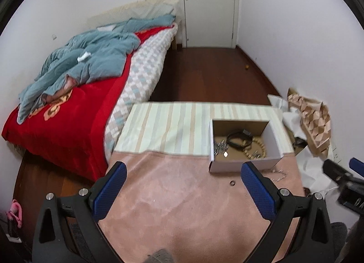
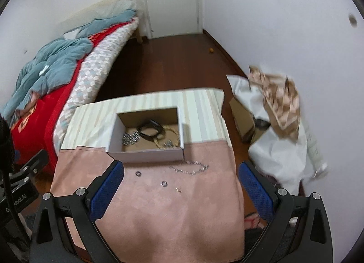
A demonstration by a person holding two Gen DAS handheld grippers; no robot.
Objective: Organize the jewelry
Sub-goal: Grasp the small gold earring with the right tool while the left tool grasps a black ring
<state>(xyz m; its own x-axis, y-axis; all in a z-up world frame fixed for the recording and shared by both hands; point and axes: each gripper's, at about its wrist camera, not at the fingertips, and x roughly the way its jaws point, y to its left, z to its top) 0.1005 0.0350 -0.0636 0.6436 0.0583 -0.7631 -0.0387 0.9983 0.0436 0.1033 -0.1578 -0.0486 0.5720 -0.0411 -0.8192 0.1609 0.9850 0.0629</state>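
A bed with a red floral blanket (image 1: 68,124) and a crumpled grey-blue quilt (image 1: 91,60) stands along the left wall. A closed white door (image 1: 209,5) ends the dark wooden floor (image 1: 204,74). Crumpled beige patterned paper (image 2: 279,101) lies on white sheeting (image 2: 279,156) by the right wall.

Even indoor light, fisheye-bent edges, slight blur.

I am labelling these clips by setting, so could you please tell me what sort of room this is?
Most likely a bedroom in a home. An unmade bed with a red cover and blue quilt stands along the wall, a closed white door lies beyond it, and the floor is dark wood.
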